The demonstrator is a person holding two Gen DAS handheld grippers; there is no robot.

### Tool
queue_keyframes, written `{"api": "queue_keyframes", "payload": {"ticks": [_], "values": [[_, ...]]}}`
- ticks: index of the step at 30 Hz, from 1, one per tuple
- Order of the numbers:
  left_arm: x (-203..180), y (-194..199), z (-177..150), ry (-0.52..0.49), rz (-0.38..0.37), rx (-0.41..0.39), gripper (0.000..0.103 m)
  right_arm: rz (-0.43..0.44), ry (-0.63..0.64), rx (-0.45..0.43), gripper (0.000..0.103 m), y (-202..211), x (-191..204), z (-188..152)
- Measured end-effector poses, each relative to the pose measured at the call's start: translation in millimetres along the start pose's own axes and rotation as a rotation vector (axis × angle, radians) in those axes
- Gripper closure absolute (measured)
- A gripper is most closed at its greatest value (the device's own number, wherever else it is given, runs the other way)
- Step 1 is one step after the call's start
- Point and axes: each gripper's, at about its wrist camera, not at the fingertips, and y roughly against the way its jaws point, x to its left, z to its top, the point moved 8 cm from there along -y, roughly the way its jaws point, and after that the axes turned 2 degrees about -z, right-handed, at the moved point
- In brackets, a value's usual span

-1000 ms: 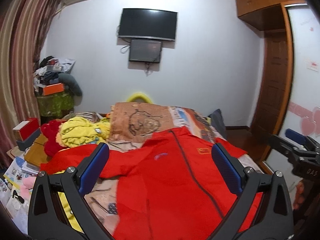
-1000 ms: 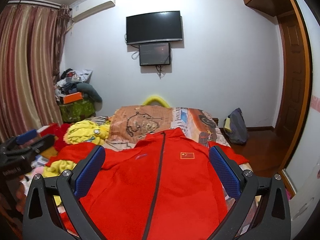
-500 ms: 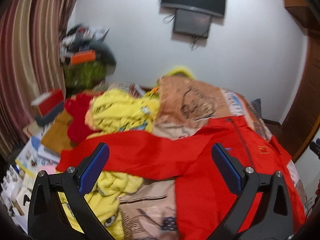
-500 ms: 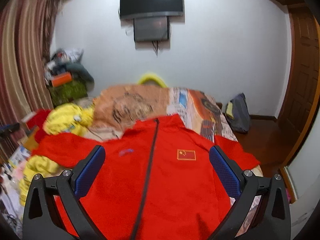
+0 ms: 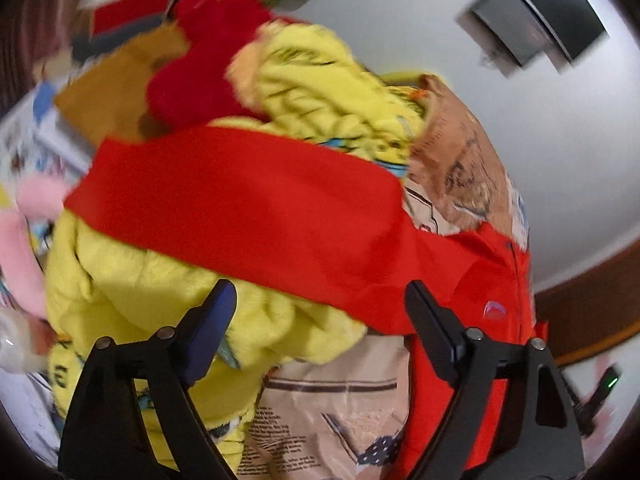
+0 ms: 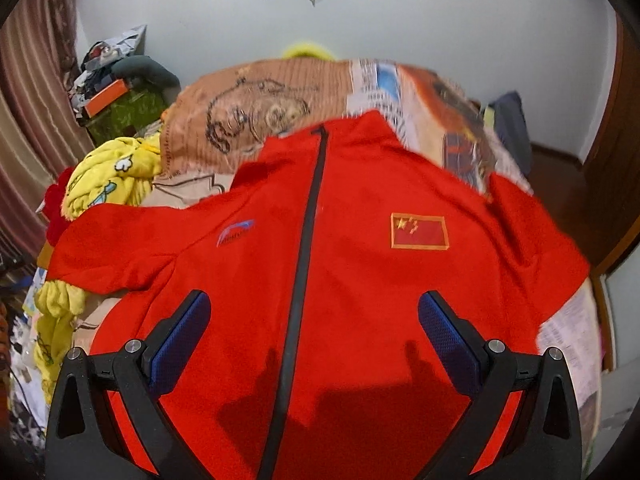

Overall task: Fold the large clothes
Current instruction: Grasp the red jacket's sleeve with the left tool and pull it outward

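Note:
A red zip jacket (image 6: 340, 264) with a flag patch lies face up, spread on the bed, its dark zipper running down the middle. My right gripper (image 6: 314, 324) is open and empty, hovering low over the jacket's chest. In the left wrist view the jacket's left sleeve (image 5: 248, 204) stretches out sideways over a yellow garment (image 5: 168, 292). My left gripper (image 5: 320, 312) is open and empty, just above the sleeve's lower edge near the armpit.
A patterned bedsheet (image 6: 260, 96) covers the bed. Yellow clothes (image 6: 112, 176) and a dark red fuzzy item (image 5: 204, 64) pile at the bed's left side. Boxes and clutter stand by the curtain (image 6: 36, 80). A wooden door (image 6: 616, 152) is at the right.
Both grippers have dropped and tilted down toward the bed. The left one has swung left over the outstretched sleeve; the right one has moved closer over the jacket's chest.

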Motion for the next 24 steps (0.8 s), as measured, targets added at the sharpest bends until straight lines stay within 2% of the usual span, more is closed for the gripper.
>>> {"api": "queue_keyframes", "payload": {"ticks": [2, 5, 9, 15, 17, 18, 19, 22, 24], "values": [[17.4, -7.1, 4.2, 0.071, -0.026, 0.014, 0.023, 0.011, -0.015, 0.021, 0.000, -6.5, -2.9, -0.6], [39.4, -16.5, 10.1, 0.155, -0.025, 0.014, 0.028, 0.022, -0.038, 0.041, 0.000, -13.3, -6.5, -1.2], [60.1, -31.2, 21.1, 0.196, 0.018, 0.005, 0.030, 0.027, -0.067, 0.063, 0.000, -21.9, -12.3, 0.0], [75.1, -49.7, 29.5, 0.271, 0.004, 0.005, 0.037, 0.027, -0.105, 0.086, 0.000, -27.0, -20.5, -2.0], [76.6, -52.7, 30.6, 0.289, 0.023, 0.010, 0.044, 0.030, -0.117, 0.086, 0.000, -26.3, -22.1, -1.7], [76.1, -53.6, 31.9, 0.286, 0.031, 0.010, 0.051, 0.031, -0.121, 0.084, 0.000, -25.3, -22.0, -1.4], [76.0, -54.1, 33.5, 0.275, 0.046, 0.006, 0.064, 0.032, -0.124, 0.081, 0.000, -24.3, -22.2, -1.1], [68.0, -50.7, 39.2, 0.180, 0.133, -0.010, 0.088, 0.038, -0.129, 0.073, 0.000, -20.6, -21.9, -0.8], [56.0, -39.6, 45.6, 0.105, 0.196, -0.044, 0.097, 0.043, -0.130, 0.072, 0.000, -18.2, -21.0, -0.7]]}}
